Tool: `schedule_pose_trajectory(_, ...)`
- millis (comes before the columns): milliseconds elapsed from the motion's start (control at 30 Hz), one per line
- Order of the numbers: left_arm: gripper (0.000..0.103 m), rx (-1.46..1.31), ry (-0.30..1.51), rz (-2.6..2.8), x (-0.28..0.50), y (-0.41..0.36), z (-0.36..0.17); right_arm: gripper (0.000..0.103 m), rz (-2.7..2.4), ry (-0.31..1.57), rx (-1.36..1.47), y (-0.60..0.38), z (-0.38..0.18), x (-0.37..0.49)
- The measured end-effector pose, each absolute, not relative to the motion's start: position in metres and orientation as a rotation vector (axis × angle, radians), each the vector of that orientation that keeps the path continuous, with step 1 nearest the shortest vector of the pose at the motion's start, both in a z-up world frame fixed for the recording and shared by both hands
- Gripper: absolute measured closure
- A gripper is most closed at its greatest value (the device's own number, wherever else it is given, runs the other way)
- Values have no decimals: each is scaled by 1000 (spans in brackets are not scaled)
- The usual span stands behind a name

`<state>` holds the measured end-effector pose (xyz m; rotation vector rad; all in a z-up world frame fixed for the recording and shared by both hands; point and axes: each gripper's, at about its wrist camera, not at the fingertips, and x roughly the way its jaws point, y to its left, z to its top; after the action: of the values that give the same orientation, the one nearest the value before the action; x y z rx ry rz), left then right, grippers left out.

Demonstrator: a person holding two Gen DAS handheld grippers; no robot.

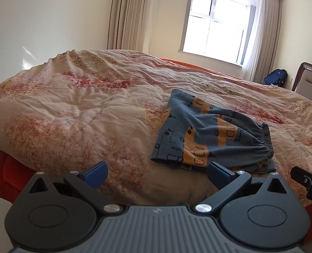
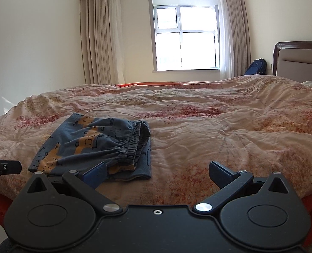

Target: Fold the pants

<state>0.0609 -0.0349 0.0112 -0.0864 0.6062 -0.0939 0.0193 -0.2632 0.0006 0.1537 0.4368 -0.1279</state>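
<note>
Lying in a compact folded bundle near the front edge of the bed (image 2: 219,126), the blue-and-orange patterned pants (image 1: 208,135) rest on a rumpled floral quilt (image 1: 82,105), gathered elastic waistband (image 1: 266,141) turned to one side. The fabric looks light, soft and limp, likely to sag and slide apart if lifted by a single layer; the waistband or stacked corners seem the firmest hold. The left gripper (image 1: 158,174) and right gripper (image 2: 158,174) hover just short of the bundle, fingers spread wide and empty. Beyond, a window (image 2: 185,33) brightens the room.
</note>
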Motion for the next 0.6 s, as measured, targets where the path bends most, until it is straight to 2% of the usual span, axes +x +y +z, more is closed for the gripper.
schedule_pose_trajectory(267, 0, -37, 655, -70, 59, -28, -6, 0, -108, 557, 183, -252, -19, 24)
schedule_pose_trajectory(600, 0, 23, 711, -58, 61, -29, -23, 0, -90, 606, 197, -245, -36, 29)
